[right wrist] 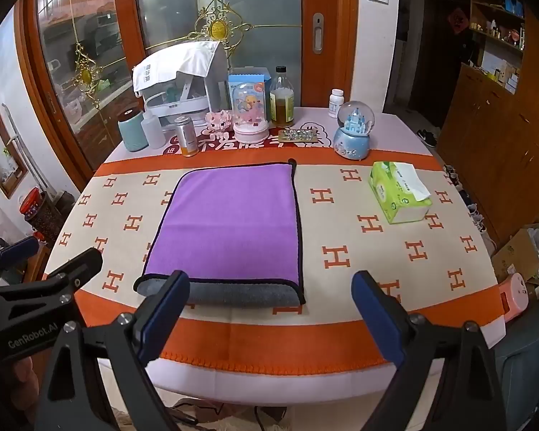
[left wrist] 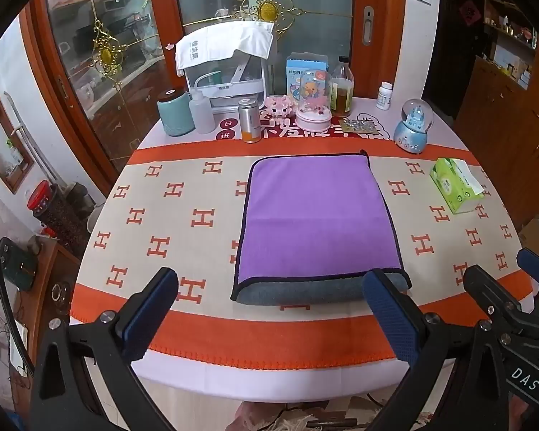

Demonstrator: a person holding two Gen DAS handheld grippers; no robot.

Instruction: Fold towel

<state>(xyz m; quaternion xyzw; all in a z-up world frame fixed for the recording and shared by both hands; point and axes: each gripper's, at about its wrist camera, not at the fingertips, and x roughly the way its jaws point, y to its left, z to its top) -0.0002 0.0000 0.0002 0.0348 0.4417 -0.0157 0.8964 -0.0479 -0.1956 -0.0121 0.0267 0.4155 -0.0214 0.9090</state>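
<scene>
A purple towel (left wrist: 316, 215) with a dark border lies flat on the table, folded over, its grey underside showing along the near edge (left wrist: 305, 292). It also shows in the right wrist view (right wrist: 233, 222). My left gripper (left wrist: 269, 287) is open and empty, held above the table's near edge just short of the towel. My right gripper (right wrist: 269, 294) is open and empty, also near the towel's front edge. The right gripper's arm shows at the far right of the left wrist view (left wrist: 503, 305); the left one shows at the left of the right wrist view (right wrist: 36, 287).
The table carries an orange and beige H-pattern cloth (left wrist: 169, 215). A green tissue pack (right wrist: 399, 194) lies right of the towel. Along the back stand a teal jar (left wrist: 174, 113), bottles (left wrist: 341, 88), a pink music box (left wrist: 314, 107), a snow globe (right wrist: 354, 131) and a white appliance (left wrist: 226, 72).
</scene>
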